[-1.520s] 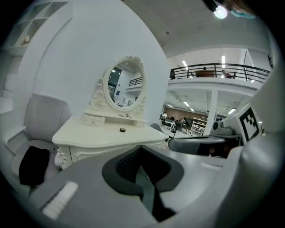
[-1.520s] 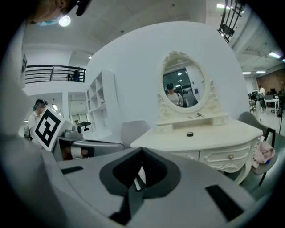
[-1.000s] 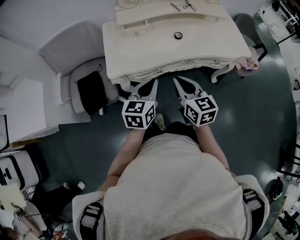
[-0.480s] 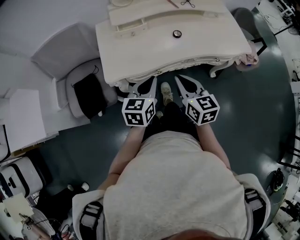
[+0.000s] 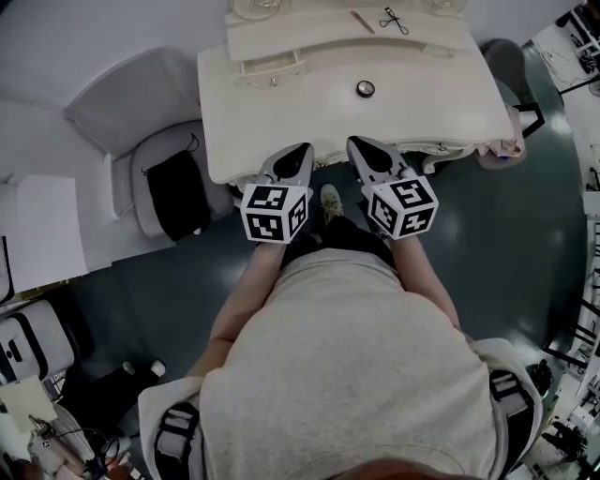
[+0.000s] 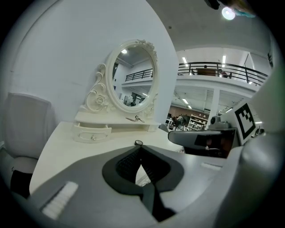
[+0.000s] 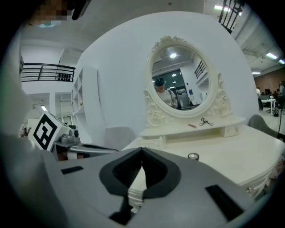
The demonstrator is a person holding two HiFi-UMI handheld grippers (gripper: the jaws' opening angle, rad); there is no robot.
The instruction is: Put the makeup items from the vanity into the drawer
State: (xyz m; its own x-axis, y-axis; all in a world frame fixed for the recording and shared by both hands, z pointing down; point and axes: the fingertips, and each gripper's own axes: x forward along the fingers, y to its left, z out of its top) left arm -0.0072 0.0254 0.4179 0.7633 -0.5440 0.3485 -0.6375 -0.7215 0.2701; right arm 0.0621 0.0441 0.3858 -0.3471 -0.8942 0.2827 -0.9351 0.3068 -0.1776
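Cream-white vanity [image 5: 281,122] ahead, both grippers w/ tips at its front edge. Left gripper [image 5: 298,150]: jaws pressed together, nothing betw. them. Right gripper [image 5: 357,143]: same, closed & empty. Small round jar [image 5: 365,89] sits mid-tabletop. Eyelash curler [image 5: 395,19] & pink stick [image 5: 362,21] lie on the raised shelf under the oval mirror [image 7: 178,78] — little shelf drawer [image 5: 272,67] closed.

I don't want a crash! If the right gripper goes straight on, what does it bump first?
Probably the bare vanity top: the right gripper tilts slightly down over it. The small round jar sits right of that line; depth is unclear.
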